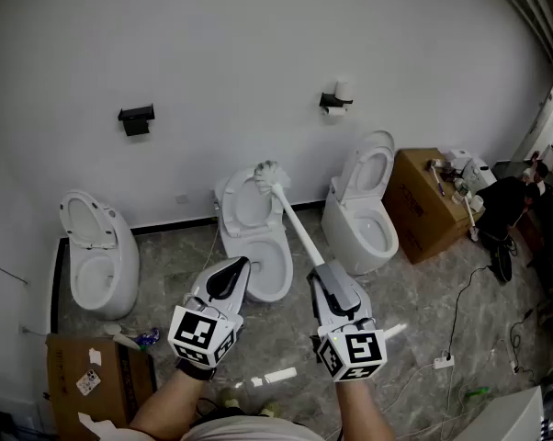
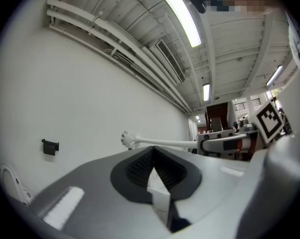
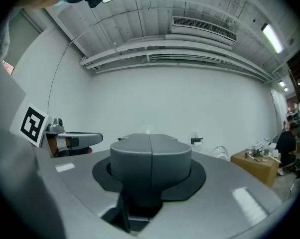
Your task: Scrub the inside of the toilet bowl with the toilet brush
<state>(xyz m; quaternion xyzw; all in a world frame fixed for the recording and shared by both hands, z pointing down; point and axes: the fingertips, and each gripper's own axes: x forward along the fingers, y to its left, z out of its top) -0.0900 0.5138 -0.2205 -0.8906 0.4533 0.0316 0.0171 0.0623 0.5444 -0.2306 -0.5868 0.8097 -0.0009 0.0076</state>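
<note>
**Brush held up over the middle toilet**

The right gripper has its jaws pressed together on the handle of the toilet brush; in the right gripper view the two jaws meet along one seam, and only a wisp of bristles shows above them. The brush's long axis runs from the gripper, near and right, up and away to the far left. Its bristle head is at the far end and lies in front of the raised lid of the middle toilet, above the bowl and not down in it. In the left gripper view the brush lies nearly level, with its head to the left.

The left gripper is just left of the brush, its jaw tips closed together on nothing. It points at the same toilet.

Another toilet is to the left and a third to the right, with a cardboard box beyond it.
</note>
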